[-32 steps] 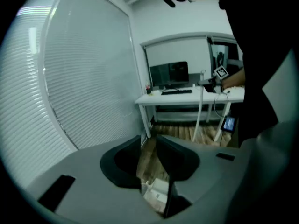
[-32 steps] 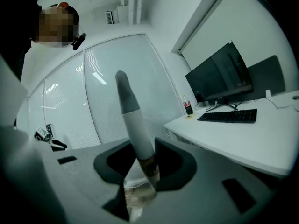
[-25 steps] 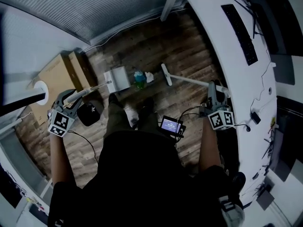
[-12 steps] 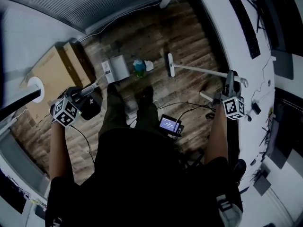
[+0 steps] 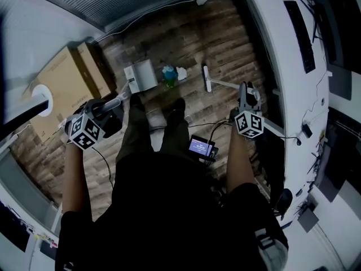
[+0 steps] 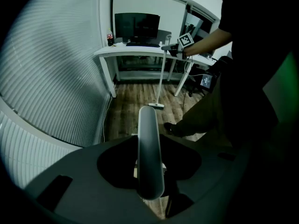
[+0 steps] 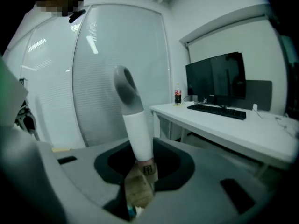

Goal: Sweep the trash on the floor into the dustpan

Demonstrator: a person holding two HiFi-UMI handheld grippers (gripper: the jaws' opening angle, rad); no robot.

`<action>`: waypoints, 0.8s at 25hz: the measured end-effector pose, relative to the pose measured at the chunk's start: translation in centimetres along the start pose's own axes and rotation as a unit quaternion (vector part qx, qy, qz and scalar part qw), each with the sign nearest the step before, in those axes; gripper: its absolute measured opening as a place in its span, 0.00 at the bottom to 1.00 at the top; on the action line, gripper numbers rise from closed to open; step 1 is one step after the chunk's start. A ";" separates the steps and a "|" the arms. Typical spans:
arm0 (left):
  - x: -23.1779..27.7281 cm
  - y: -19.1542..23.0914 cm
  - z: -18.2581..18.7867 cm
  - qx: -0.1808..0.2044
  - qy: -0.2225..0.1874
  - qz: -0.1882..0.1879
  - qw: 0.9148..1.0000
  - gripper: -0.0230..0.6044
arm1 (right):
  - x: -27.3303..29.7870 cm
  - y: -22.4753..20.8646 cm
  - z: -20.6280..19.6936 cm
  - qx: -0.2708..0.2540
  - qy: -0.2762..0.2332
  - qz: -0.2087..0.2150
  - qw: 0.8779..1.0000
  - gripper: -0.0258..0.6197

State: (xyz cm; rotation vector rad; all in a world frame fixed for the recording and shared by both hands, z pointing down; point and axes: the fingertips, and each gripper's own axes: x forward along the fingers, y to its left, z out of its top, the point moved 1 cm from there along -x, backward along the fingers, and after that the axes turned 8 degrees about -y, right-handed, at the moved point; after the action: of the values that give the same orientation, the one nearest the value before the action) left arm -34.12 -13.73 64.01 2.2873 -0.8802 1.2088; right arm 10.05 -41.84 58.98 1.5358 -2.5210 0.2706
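Two stiff, light handles, gripped high: left hand-held gripper (image 5: 106,108) just tightened on dustpan handle (image 5: 121,99), right hand-held gripper (image 5: 245,93) pinching broom handle (image 5: 223,84).

The wood-plank floor (image 5: 169,35) carries the dustpan (image 5: 142,75), its mouth just beside the trash (image 5: 168,75) (a green piece and a crumpled white one), and the broom head (image 5: 206,78) rests near on the other side. A cardboard box (image 5: 65,89) sits by the wall, and a small lit screen (image 5: 202,147) lies by the person's feet.
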 end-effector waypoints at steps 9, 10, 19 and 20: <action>0.2 -0.1 0.2 -0.005 -0.020 -0.012 1.000 0.24 | 0.6 7.8 -2.2 0.180 -0.059 -0.060 0.980 0.28; 0.2 0.0 0.2 -0.005 -0.022 -0.015 1.000 0.24 | 1.1 9.0 -2.3 0.186 -0.058 -0.058 0.979 0.29; -0.2 1.4 -0.4 0.004 -0.035 -0.046 0.998 0.24 | 1.9 16.2 -1.5 0.256 -0.087 -0.060 0.961 0.30; -0.3 1.6 -0.4 0.004 -0.037 -0.048 0.998 0.24 | 1.9 17.0 -1.6 0.264 -0.088 -0.056 0.959 0.30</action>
State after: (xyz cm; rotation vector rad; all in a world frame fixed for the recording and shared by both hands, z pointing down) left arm -35.56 -14.51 64.10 2.3648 -0.7815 1.0950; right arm -5.80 -35.40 59.87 1.9565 -2.6142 0.8882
